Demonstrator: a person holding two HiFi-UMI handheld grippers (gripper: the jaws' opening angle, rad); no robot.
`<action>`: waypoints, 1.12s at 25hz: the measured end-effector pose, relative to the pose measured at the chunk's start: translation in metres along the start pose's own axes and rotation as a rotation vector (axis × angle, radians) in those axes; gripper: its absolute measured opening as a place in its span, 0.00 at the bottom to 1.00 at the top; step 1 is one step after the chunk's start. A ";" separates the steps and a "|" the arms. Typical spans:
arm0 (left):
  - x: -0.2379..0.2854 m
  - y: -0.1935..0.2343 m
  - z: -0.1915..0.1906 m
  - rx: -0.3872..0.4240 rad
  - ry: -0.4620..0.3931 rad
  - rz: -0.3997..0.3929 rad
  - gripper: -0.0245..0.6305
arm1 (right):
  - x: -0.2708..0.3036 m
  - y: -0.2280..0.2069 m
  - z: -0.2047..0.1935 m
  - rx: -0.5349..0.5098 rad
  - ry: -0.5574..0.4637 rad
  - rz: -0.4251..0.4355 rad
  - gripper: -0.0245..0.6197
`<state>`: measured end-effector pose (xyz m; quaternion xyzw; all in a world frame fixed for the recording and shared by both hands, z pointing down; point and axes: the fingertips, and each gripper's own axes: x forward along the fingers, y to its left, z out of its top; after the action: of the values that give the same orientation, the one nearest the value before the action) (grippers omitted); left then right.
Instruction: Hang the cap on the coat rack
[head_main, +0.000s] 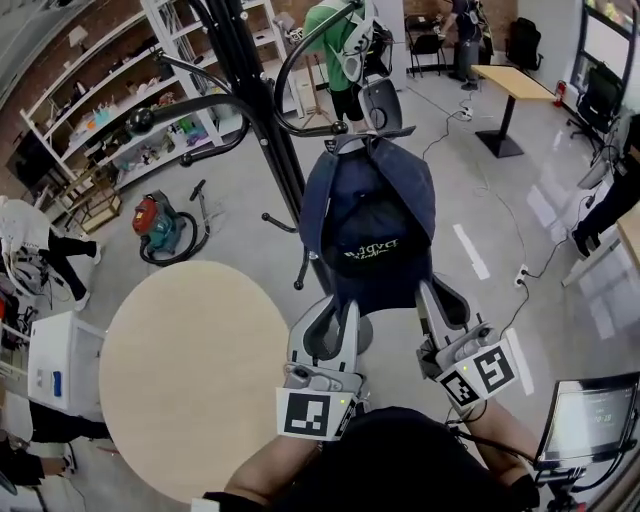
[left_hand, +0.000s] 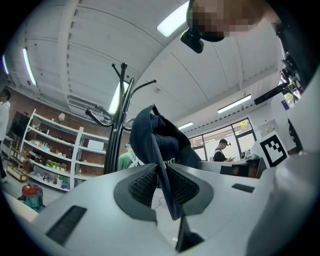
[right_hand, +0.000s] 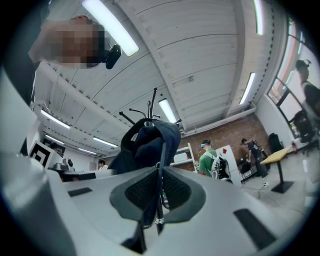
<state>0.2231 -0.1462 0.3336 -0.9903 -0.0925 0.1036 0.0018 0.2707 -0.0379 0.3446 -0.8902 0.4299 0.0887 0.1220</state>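
Note:
A dark navy cap (head_main: 368, 225) hangs between both grippers, held up in front of the black coat rack (head_main: 245, 90) and just below one of its curved hooks. My left gripper (head_main: 342, 305) is shut on the cap's lower left edge. In the left gripper view the fabric (left_hand: 156, 137) is pinched between the ribbed pads (left_hand: 145, 185), with the coat rack (left_hand: 119, 115) behind it. My right gripper (head_main: 426, 290) is shut on the lower right edge. In the right gripper view the cap (right_hand: 149, 140) and its strap run down between the pads (right_hand: 175, 189), and the coat rack's tips (right_hand: 149, 107) show above it.
A round beige table (head_main: 190, 370) stands at lower left beside a white box (head_main: 60, 362). A red and teal vacuum (head_main: 160, 225) lies on the floor near white shelves (head_main: 110, 110). A person in green (head_main: 340, 45) stands behind the rack. A desk (head_main: 512, 80) is at upper right, a monitor (head_main: 588, 418) at lower right.

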 end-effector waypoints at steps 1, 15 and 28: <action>0.000 0.002 -0.001 -0.007 -0.001 -0.014 0.13 | 0.000 0.001 -0.001 -0.002 0.001 -0.015 0.09; 0.003 0.027 -0.004 -0.065 0.006 -0.151 0.13 | 0.010 0.020 -0.001 -0.030 0.009 -0.161 0.09; 0.013 0.031 -0.010 -0.062 0.033 -0.179 0.13 | 0.016 0.012 -0.005 -0.003 -0.003 -0.183 0.09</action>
<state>0.2436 -0.1738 0.3400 -0.9792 -0.1838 0.0838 -0.0182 0.2715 -0.0584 0.3437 -0.9258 0.3466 0.0792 0.1288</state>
